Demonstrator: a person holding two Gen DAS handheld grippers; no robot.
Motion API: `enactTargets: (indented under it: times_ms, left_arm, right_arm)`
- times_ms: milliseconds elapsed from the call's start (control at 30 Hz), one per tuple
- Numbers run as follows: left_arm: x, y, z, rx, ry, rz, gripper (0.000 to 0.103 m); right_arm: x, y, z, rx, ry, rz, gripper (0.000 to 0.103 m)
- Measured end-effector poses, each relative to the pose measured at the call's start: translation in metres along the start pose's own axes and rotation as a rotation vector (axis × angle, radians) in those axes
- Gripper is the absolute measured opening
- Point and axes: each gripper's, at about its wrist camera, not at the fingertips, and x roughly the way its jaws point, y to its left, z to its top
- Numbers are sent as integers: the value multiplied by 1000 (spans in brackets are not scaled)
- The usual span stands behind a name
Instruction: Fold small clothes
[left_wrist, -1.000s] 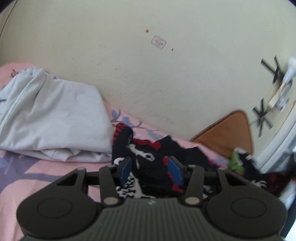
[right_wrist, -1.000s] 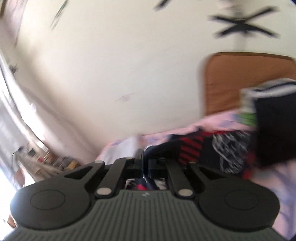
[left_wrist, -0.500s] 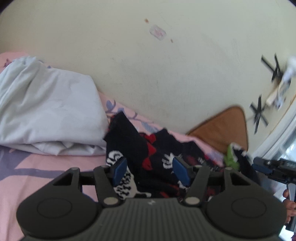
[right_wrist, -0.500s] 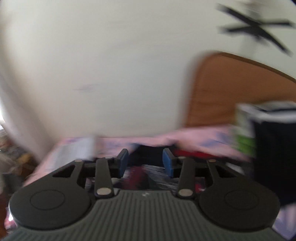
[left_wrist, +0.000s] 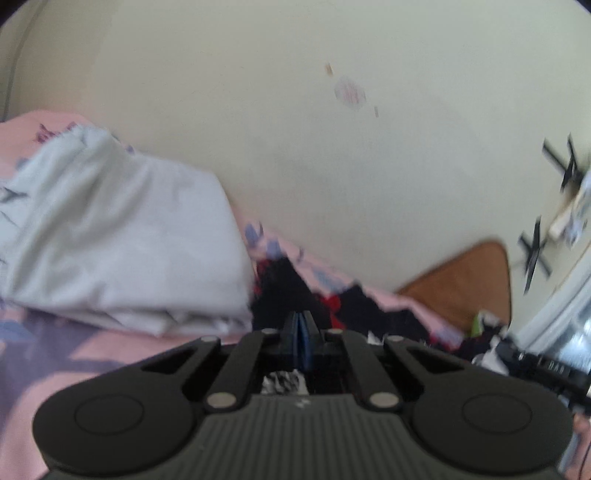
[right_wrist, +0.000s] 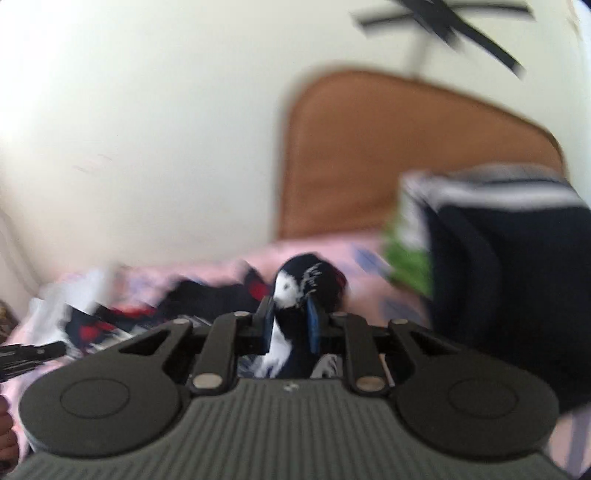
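Pinching patterned garment (right_wrist: 295, 295), right gripper (right_wrist: 290, 317); left gripper (left_wrist: 301, 332) closed, apparently on cloth; writing unreadable.

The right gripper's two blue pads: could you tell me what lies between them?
In the right wrist view, a bunched fold of the black, white and red patterned garment sits between the right gripper pads, which are closed onto it.

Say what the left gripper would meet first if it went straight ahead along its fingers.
Probably the black patterned garment lying just beyond the left gripper, whose pads are closed together; the wall lies farther back. Blur makes depth uncertain.
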Motion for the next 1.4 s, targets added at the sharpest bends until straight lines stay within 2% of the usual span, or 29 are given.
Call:
enactTargets:
  times_ms: [33,100,167,200,233,267,333,400,500,567,633,667,700,733,800,900,967,1033,1100,1133,1167,1233,1300,1400]
  left_arm:
    - [-3,4,3,-12,-14,1,2]
    - [-4,11,6,-37,-19,8,2]
    - [-2,18,7,-65,-14,28,3]
    - [0,21,7,-77,-12,43,3]
    - [-1,23,7,-88,-13,53,3]
    - [-2,25,8,-95,-15,53,5]
    - [-4,26,10,-100,-17,43,7]
    - [-8,26,10,-94,-20,36,8]
    - [-14,23,11,-85,-27,22,17]
    - [-16,23,12,-84,-24,0,24]
    - [-18,23,14,-88,-19,-14,33]
    - [-19,24,15,-94,-21,-17,34]
    - [-20,26,16,-103,-24,-21,35]
    - [-22,29,18,-116,-27,-29,36]
    - [-26,34,21,-149,-38,-53,37]
    - [-32,40,24,-189,-55,-91,50]
    - [-32,39,24,-187,-58,-86,54]
    - [-27,37,22,-173,-44,-64,53]
    - [-20,38,20,-170,-17,-40,46]
    - [-15,38,19,-172,-3,-31,37]
    - [-13,40,18,-174,10,-25,32]
    - [-5,43,16,-181,42,-4,13]
    - [2,45,13,-185,68,4,9]
    - [4,41,10,-163,72,13,7]
  right_arm:
    - [0,5,2,-14,-13,19,23]
    - [11,13,1,-53,20,-21,27]
    - [28,18,-2,-119,82,-150,42]
    - [30,21,-2,-137,67,-231,42]
    - [22,22,-1,-118,23,-261,42]
    - [14,24,1,-79,-22,-218,42]
    - [2,41,6,-56,-50,-73,42]
    - [6,79,6,-155,0,50,43]
    - [30,142,-13,-326,100,185,45]
    - [54,180,-32,-430,154,224,53]
    - [82,205,-48,-506,195,209,55]
    - [98,214,-54,-532,215,180,47]
    - [112,218,-55,-543,240,150,32]
    - [118,219,-55,-533,253,134,13]
    - [114,221,-45,-457,210,162,13]
    - [83,228,-34,-358,100,333,13]
    - [74,237,-35,-350,94,425,15]
    - [88,245,-46,-353,201,470,19]
    - [99,244,-59,-385,289,474,21]
    - [94,240,-62,-400,288,449,23]
    - [87,232,-61,-395,272,435,32]
    - [64,206,-49,-344,215,432,36]
    - [39,174,-32,-305,145,373,36]
    - [8,116,-15,-219,94,190,36]
